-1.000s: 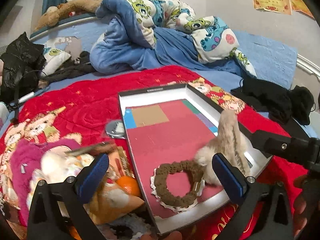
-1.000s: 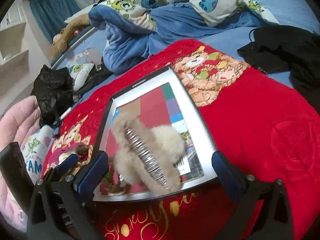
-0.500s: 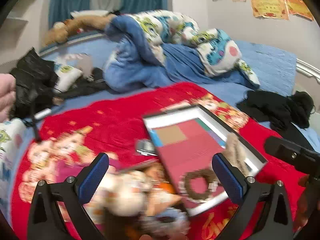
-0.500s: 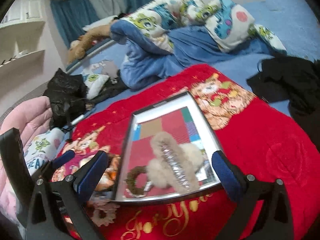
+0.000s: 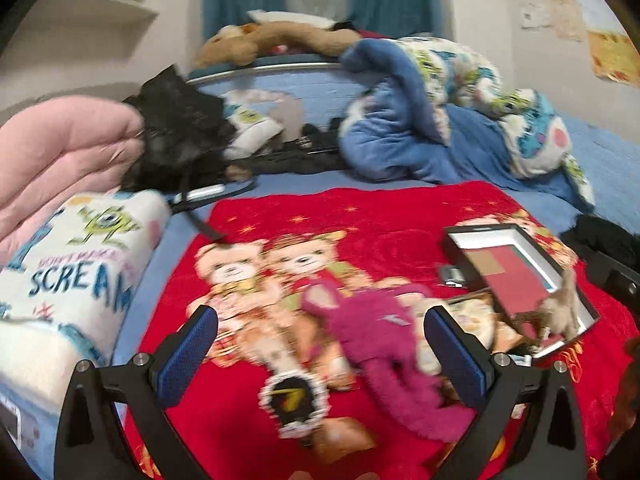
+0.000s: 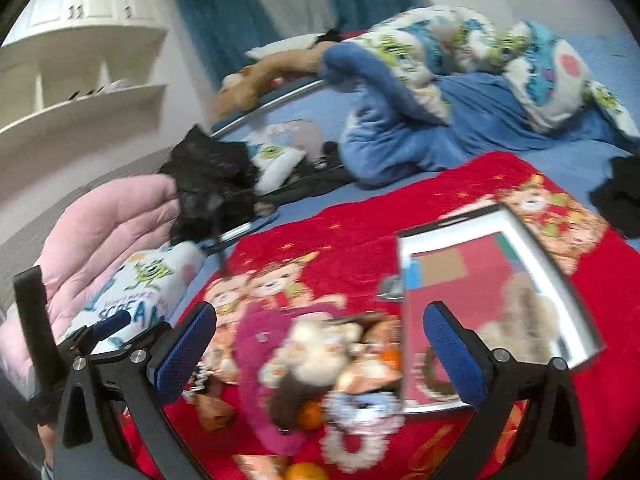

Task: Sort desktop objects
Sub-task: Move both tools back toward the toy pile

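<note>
A shallow box tray (image 5: 472, 236) (image 6: 532, 248) lies on the red bear blanket (image 5: 360, 216). In it lie a beige fluffy hair clip (image 6: 528, 312) (image 5: 564, 312) and a brown scrunchie (image 6: 432, 384). Left of the tray is a blurred pile: a magenta fuzzy piece (image 5: 376, 332) (image 6: 252, 344), a lace-edged scrunchie (image 5: 292, 400) (image 6: 352, 444), small oranges (image 6: 308, 414) and snack packets. My left gripper (image 5: 320, 356) is open and empty above the pile. My right gripper (image 6: 320, 356) is open and empty above the pile, left of the tray.
A folded white "SCREAM" blanket (image 5: 76, 264) and pink quilt (image 5: 60, 160) lie at the left. A black bag (image 5: 180, 136), a blue duvet (image 5: 432, 128) and a plush toy (image 5: 280, 40) lie behind. Black clothes (image 5: 600, 240) lie at the right. White shelves (image 6: 80, 92) stand on the wall.
Both grippers have pulled back and swung left, away from the tray. The clip stays in the tray. The views are motion-blurred.
</note>
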`<state>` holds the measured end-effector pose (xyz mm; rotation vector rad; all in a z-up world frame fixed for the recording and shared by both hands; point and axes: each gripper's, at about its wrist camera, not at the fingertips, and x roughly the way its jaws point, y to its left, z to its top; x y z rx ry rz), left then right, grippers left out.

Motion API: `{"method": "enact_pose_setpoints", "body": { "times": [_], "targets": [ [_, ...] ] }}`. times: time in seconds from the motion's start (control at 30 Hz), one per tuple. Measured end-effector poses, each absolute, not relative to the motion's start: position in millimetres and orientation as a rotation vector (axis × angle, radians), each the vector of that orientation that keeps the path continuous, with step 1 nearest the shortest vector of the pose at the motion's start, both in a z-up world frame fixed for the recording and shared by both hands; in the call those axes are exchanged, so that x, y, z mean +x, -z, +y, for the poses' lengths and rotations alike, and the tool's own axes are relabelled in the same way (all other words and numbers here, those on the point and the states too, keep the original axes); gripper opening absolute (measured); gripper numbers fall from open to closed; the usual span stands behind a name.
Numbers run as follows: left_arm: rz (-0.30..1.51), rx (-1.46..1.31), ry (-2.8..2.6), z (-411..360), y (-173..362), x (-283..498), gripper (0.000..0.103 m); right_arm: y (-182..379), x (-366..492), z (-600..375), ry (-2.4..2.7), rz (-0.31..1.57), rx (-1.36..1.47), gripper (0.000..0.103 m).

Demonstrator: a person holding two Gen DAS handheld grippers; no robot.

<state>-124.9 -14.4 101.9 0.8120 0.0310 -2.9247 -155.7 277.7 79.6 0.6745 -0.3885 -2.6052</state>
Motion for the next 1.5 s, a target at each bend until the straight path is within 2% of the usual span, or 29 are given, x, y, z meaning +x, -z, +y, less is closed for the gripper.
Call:
{"method": "enact_pose_setpoints", "body": {
  "times": [0.2,0.43,0.67,0.8,0.93,1.23,1.3,1.5],
  "targets": [
    [0.043,0.855,2.883,-36,-80,-112,0.103,-77,-150,240,2.580,-0.300,0.689,0.103],
    [0.112,0.987,2.888,-37,-31,-95,0.103,-61,-146,235,2.588,-0.295,0.732,0.103],
    [0.011,1.104,2.899,-12,3,-94,0.103,-24,-122,235,2.626,-0.229,0.854,0.103],
    [-0.021,1.123,2.879,-9,10,-100,0.103,-4,-115,243,2.601,-0.256,0.948,0.102],
    [-0.012,1.164,2.851,-15,19,-107,0.103,2,-117,243,2.541,-0.258,0.992,0.092],
    [-0.042,1.215,2.852,-10,29,-118,0.103,16,-114,212,2.364,-0.125,1.056,0.083],
    [-0.041,1.226,2.848,-9,30,-120,0.103,20,-113,204,2.328,-0.093,1.071,0.074],
    [-0.050,1.252,2.832,-6,35,-128,0.103,29,-111,190,2.250,-0.043,1.101,0.072]
  ]
}}
